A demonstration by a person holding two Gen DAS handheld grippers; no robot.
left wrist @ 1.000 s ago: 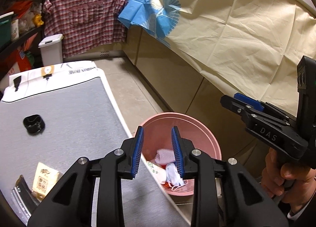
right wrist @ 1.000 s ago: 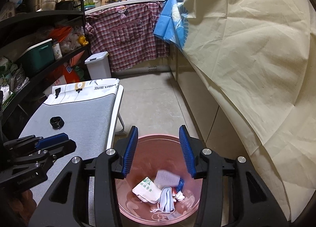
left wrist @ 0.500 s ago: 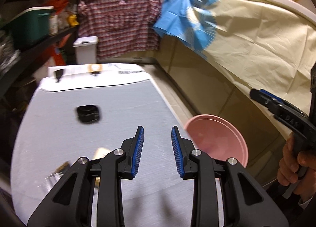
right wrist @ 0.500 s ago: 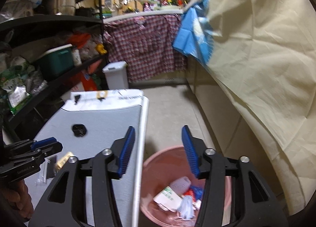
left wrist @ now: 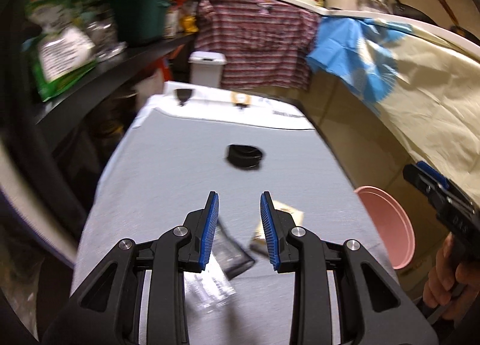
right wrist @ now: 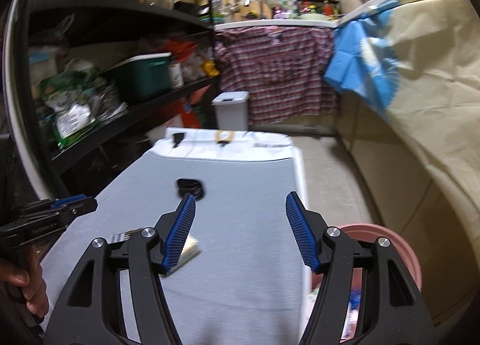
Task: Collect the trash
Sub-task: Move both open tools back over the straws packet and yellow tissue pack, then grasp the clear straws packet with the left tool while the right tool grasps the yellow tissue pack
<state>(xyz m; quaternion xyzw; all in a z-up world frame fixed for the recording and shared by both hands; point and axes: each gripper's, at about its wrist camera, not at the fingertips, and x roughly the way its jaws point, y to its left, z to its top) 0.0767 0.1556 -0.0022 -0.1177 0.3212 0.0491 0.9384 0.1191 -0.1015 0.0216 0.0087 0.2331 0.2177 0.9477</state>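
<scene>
Left wrist view: my left gripper [left wrist: 239, 229] has its jaws parted with nothing between them, pointing down at the grey desk [left wrist: 180, 183]. Just past the fingertips lie three bits of trash: a dark wrapper [left wrist: 231, 252], a shiny clear wrapper [left wrist: 210, 285] nearer me, and a pale paper packet [left wrist: 286, 216] partly hidden behind the right finger. Farther out sits a black cap [left wrist: 244, 156]. The pink bin [left wrist: 390, 225] stands off the desk's right edge, only its rim showing, its contents hidden. My right hand [left wrist: 447, 279] grips the other tool at the frame's right.

Right wrist view: my right gripper [right wrist: 240, 231] has jaws that have just been opening, now wide and empty, above the desk [right wrist: 240, 255]. Here the pale packet [right wrist: 187, 247] peeps from behind the left finger, and the black cap [right wrist: 190, 186] lies just beyond. Only this view looks into the pink bin [right wrist: 402, 255], where blurred scraps lie. My left hand [right wrist: 27, 282] appears at the left edge. Shelves [right wrist: 120, 45] line the left side.
</scene>
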